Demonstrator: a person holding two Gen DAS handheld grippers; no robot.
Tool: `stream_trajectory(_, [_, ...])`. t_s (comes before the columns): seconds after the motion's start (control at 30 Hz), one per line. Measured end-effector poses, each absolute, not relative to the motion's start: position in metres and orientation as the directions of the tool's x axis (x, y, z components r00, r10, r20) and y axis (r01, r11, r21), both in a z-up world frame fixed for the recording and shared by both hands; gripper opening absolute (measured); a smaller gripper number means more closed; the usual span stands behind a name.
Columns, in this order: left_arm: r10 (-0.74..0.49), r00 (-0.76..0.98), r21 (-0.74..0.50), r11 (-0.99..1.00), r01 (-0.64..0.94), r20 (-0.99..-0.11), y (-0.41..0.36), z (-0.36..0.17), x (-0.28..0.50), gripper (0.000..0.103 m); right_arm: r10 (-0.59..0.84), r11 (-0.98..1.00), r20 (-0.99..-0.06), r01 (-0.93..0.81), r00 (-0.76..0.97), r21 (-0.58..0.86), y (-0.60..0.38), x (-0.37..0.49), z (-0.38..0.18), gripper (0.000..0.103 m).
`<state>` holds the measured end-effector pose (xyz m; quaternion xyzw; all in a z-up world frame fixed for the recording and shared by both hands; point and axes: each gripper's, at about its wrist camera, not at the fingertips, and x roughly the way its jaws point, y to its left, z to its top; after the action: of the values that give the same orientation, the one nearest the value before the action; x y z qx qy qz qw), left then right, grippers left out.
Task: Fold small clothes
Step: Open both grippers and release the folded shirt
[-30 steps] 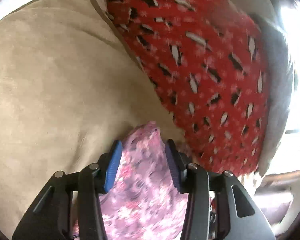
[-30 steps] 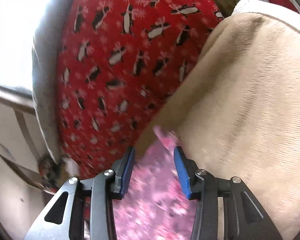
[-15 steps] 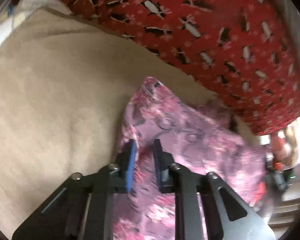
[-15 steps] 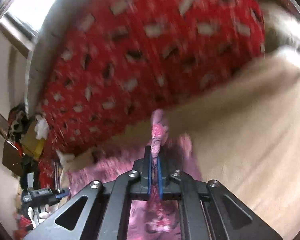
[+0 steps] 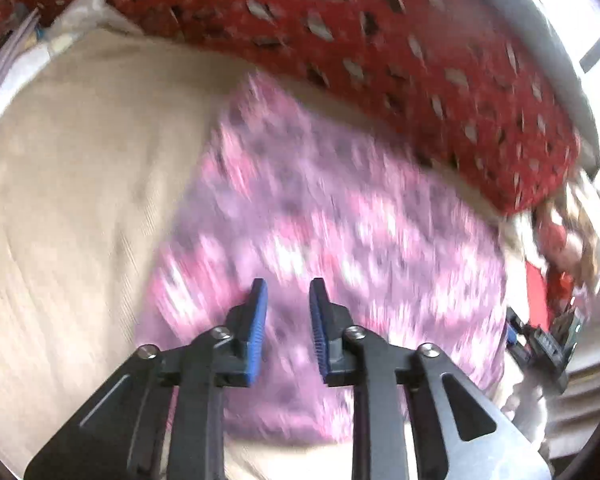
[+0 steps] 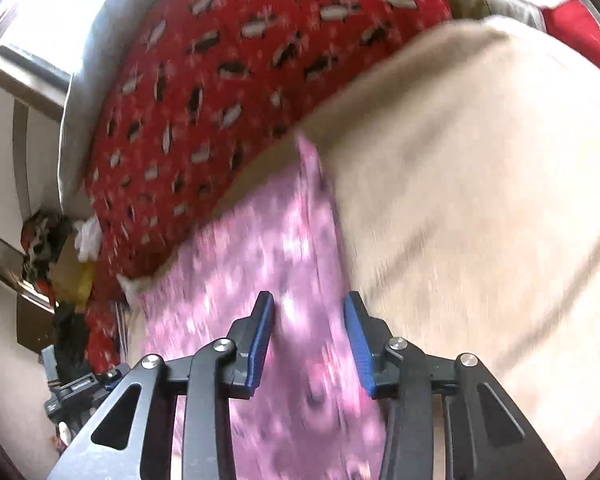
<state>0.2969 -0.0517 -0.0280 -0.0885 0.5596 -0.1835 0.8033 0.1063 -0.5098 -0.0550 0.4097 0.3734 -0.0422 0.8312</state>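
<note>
Release step, by the look of it: left gripper and right gripper both opening, narrow gaps, nothing pinched, pink floral garment lying on the beige cover. Next likely needs a fresh pinch at an edge. Red penguin blanket crowds its far side; floor clutter sits beyond.

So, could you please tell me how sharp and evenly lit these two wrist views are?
Left wrist: the pink garment and red blanket are smeared by motion blur, the gripper stays crisp, and a window blows out top right. Right wrist: the garment and beige cover are blurred, with glare top left; both views bend at the fisheye edges.
</note>
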Motion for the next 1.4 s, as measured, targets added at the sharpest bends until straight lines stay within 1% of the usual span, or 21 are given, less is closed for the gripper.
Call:
stream_trajectory(0.03, [-0.368,0.276,-0.326,0.926,0.189,-0.888,-0.060,-0.039,0.294,0.019,0.230,0.685,-0.666,0.369,0.709,0.628,-0.503,0.102,-0.054,0.013])
stream_trajectory(0.07, [-0.352,0.237,-0.319,0.933,0.167,-0.906,-0.062,-0.053,0.290,0.019,0.218,0.707,-0.659,0.349,0.720,0.615,-0.495,0.102,-0.048,0.008])
stream_trajectory(0.13, [-0.366,0.247,-0.338,0.929,0.149,-0.897,-0.058,-0.058,0.286,0.019,0.146,0.735,-0.600,0.320,0.786,0.598,-0.490,0.087,-0.027,0.006])
stream_trajectory(0.23, [-0.365,0.225,-0.347,0.931,0.117,-0.903,-0.053,-0.058,0.289,0.019,0.131,0.750,-0.722,0.409,0.679,0.521,-0.492,0.091,-0.050,0.007])
stream_trajectory(0.27, [-0.368,0.211,-0.354,0.930,0.103,-0.905,-0.049,-0.057,0.288,0.019,0.142,0.750,-0.752,0.426,0.644,0.507,-0.492,0.090,-0.057,0.009])
stream_trajectory(0.37, [-0.389,0.189,-0.382,0.921,0.075,-0.901,-0.036,-0.060,0.282,0.019,0.143,0.706,-0.662,0.393,0.736,0.589,-0.493,0.069,-0.037,0.018])
stream_trajectory(0.43, [-0.413,0.185,-0.411,0.910,0.050,-0.892,-0.029,-0.062,0.277,0.019,0.151,0.664,-0.626,0.391,0.765,0.638,-0.494,0.048,-0.032,0.029])
stream_trajectory(0.53, [-0.424,0.195,-0.428,0.903,0.022,-0.885,-0.026,-0.059,0.264,0.019,0.154,0.650,-0.680,0.445,0.716,0.616,-0.488,0.026,-0.048,0.037])
stream_trajectory(0.57, [-0.419,0.193,-0.424,0.905,0.017,-0.887,-0.027,-0.058,0.262,0.019,0.177,0.649,-0.703,0.456,0.689,0.610,-0.484,0.025,-0.056,0.036])
stream_trajectory(0.63, [-0.411,0.187,-0.417,0.909,0.011,-0.892,-0.028,-0.050,0.256,0.019,0.185,0.677,-0.712,0.437,0.678,0.592,-0.480,0.031,-0.055,0.011])
stream_trajectory(0.67, [-0.417,0.190,-0.421,0.907,0.021,-0.889,-0.029,-0.046,0.254,0.020,0.178,0.699,-0.683,0.398,0.708,0.594,-0.478,0.029,-0.045,0.008])
stream_trajectory(0.77, [-0.381,0.210,-0.381,0.924,0.046,-0.900,-0.026,-0.044,0.244,0.038,0.117,0.702,-0.596,0.359,0.794,0.616,-0.486,0.013,-0.019,0.006])
stream_trajectory(0.9, [-0.380,0.198,-0.384,0.923,0.020,-0.903,-0.014,-0.058,0.241,0.037,0.099,0.729,-0.781,0.489,0.617,0.479,-0.493,0.032,-0.055,0.000])
stream_trajectory(0.93, [-0.394,0.196,-0.398,0.917,0.017,-0.898,-0.011,-0.054,0.240,0.037,0.100,0.724,-0.795,0.505,0.598,0.471,-0.494,0.032,-0.060,0.000])
stream_trajectory(0.97, [-0.410,0.196,-0.416,0.909,0.012,-0.891,-0.009,-0.049,0.241,0.037,0.097,0.712,-0.771,0.498,0.629,0.496,-0.496,0.028,-0.054,0.008])
stream_trajectory(1.07, [-0.454,0.243,-0.459,0.888,0.041,-0.857,-0.010,-0.022,0.249,0.037,0.038,0.700,-0.681,0.467,0.731,0.540,-0.500,0.024,-0.025,0.008])
stream_trajectory(1.17, [-0.433,0.313,-0.425,0.900,0.096,-0.846,-0.029,0.001,0.267,0.045,0.086,0.731,-0.626,0.378,0.775,0.568,-0.489,0.057,-0.003,0.013])
stream_trajectory(1.2, [-0.414,0.332,-0.403,0.909,0.106,-0.847,-0.037,0.004,0.274,0.050,0.098,0.740,-0.623,0.362,0.776,0.567,-0.484,0.069,0.000,0.013])
stream_trajectory(1.33, [-0.314,0.369,-0.304,0.949,0.088,-0.875,-0.062,-0.018,0.295,0.051,0.115,0.780,-0.624,0.319,0.773,0.538,-0.461,0.112,-0.011,0.014])
stream_trajectory(1.37, [-0.255,0.348,-0.251,0.966,0.058,-0.902,-0.068,-0.038,0.302,0.051,0.113,0.792,-0.659,0.333,0.744,0.511,-0.457,0.125,-0.024,0.020])
stream_trajectory(1.4, [-0.224,0.332,-0.220,0.974,0.050,-0.916,-0.066,-0.049,0.305,0.052,0.122,0.799,-0.711,0.356,0.693,0.484,-0.457,0.137,-0.038,0.018])
